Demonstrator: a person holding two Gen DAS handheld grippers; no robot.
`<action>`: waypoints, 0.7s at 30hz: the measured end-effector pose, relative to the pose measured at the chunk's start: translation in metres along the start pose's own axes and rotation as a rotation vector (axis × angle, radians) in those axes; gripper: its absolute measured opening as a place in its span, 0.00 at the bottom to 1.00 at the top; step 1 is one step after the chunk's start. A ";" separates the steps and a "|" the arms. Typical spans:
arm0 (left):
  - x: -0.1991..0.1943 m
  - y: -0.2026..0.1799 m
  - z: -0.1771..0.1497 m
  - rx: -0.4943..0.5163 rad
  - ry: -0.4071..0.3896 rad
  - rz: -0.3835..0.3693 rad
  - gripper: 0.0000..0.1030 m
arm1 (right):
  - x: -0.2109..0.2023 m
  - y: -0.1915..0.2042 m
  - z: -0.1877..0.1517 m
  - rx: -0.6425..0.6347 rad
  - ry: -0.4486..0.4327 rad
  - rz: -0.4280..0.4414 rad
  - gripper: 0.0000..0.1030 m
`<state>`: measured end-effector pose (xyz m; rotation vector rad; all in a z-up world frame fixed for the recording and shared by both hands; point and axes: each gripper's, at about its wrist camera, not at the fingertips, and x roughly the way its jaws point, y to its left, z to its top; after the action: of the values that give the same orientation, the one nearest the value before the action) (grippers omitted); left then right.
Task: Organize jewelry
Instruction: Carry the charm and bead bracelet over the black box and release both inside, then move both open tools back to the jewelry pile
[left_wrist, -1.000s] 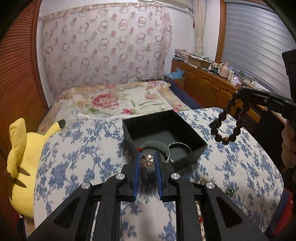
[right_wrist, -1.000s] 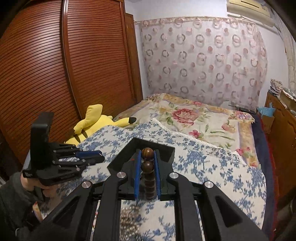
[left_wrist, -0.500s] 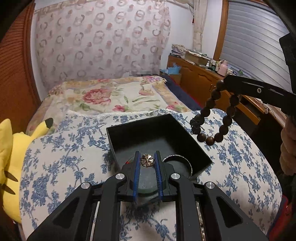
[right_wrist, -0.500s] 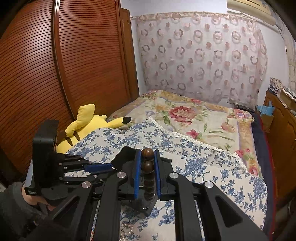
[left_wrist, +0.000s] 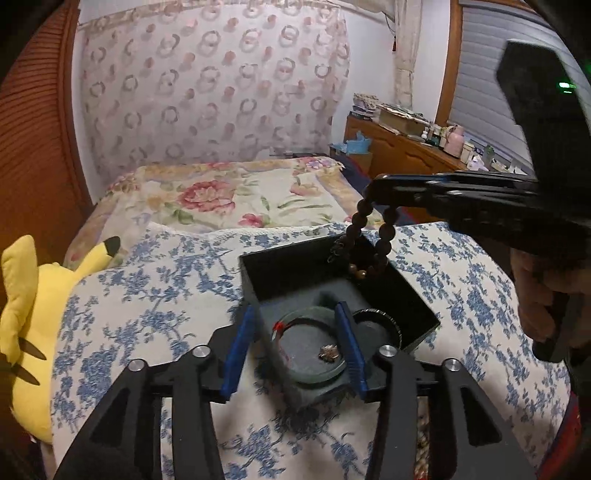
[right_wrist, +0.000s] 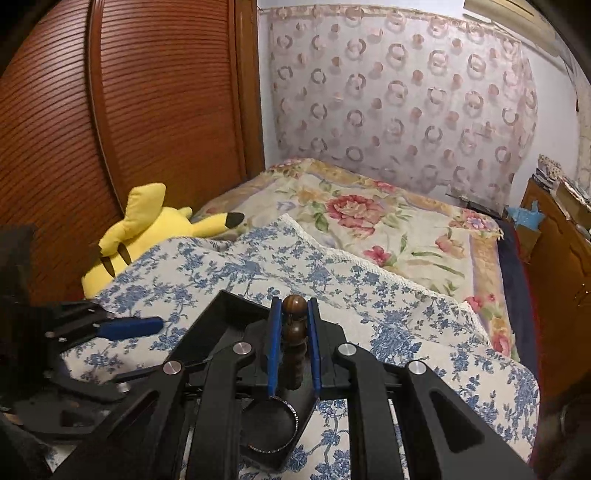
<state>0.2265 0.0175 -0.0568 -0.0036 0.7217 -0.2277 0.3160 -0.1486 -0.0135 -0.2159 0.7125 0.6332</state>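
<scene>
Two grippers work over the black box (left_wrist: 332, 273): the left gripper (left_wrist: 295, 347) is opening, its clover charm (left_wrist: 328, 351) dropped inside the green bangle (left_wrist: 314, 369), while the right gripper (right_wrist: 293, 347) pinches the bead bracelet (left_wrist: 369, 243) at one o'clock, ready for lowering.

- The left wrist view looks forward and down along its jaws, close over the black box (left_wrist: 332, 280) on the bed (left_wrist: 147, 295).
- The right wrist view faces likewise from the box's other side (right_wrist: 236, 314).
- Both share box, bed, curtain (left_wrist: 207, 92) and yellow plush (right_wrist: 147, 229).
</scene>
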 end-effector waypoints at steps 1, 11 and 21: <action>-0.002 0.001 -0.002 0.005 -0.001 0.009 0.48 | 0.003 0.001 -0.001 -0.005 0.006 -0.006 0.15; -0.028 0.012 -0.016 0.015 -0.026 0.042 0.61 | 0.022 0.000 -0.014 0.008 0.050 -0.017 0.28; -0.042 0.005 -0.034 0.046 -0.028 0.061 0.77 | -0.019 -0.001 -0.035 0.022 -0.008 0.025 0.38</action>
<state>0.1752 0.0338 -0.0554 0.0593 0.6875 -0.1857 0.2867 -0.1722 -0.0270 -0.1838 0.7150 0.6494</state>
